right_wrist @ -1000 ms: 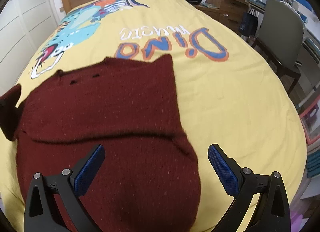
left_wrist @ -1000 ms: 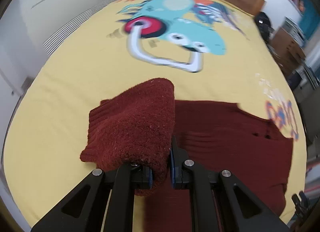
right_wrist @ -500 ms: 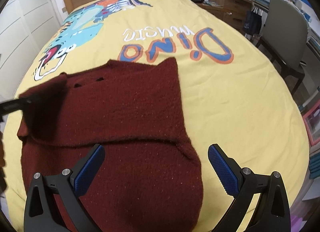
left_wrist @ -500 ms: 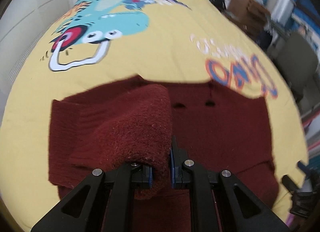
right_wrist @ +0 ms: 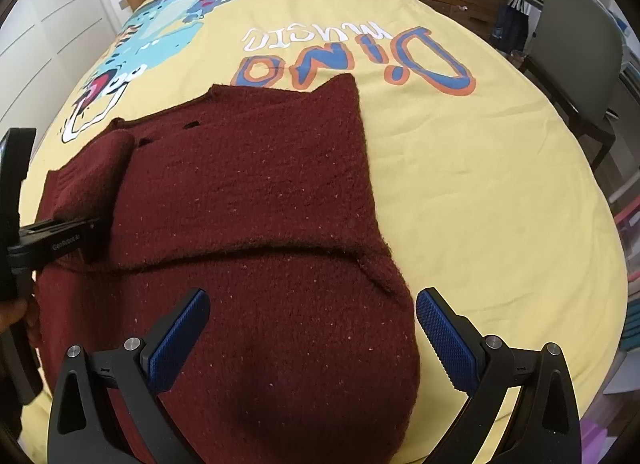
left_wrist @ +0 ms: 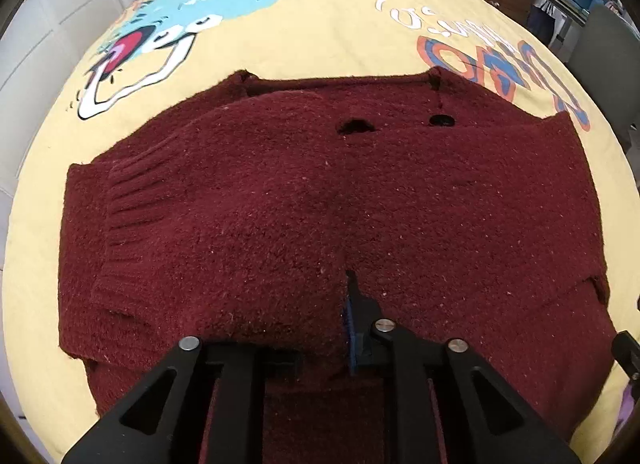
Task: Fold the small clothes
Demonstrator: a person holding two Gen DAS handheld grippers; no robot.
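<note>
A dark red sweater (right_wrist: 256, 192) lies flat on the yellow bedspread (right_wrist: 460, 168) of a bed, just below the printed lettering, its right side already turned in over the body. The left tongs (left_wrist: 320, 328) have carried the left sleeve (left_wrist: 224, 216) across onto the sweater's chest, and its jaws have just been opening; the knit is between them, bunched over the left finger, and it looks like it is slipping free rather than being pinched. The right tongs (right_wrist: 312, 328) hover wide open over the lower part of the sweater, gripping nothing. The main risk, as I judge it, is in the release: the fuzzy knit could cling to the blue pad (left_wrist: 349, 316) and, as the left tongs draw back, be dragged along, pulling the sleeve off the chest and undoing the fold. The sleeve also sits humped, not flat, so it may roll toward the left edge once let go, leaving a lumpy, crooked packet. The ribbed cuff (left_wrist: 124, 200) lies skewed near the left side, which suggests the fold line is not straight. If the right tongs come down now to take the hem, they could pinch both layers unevenly and shift the whole garment on the smooth bedspread.
</note>
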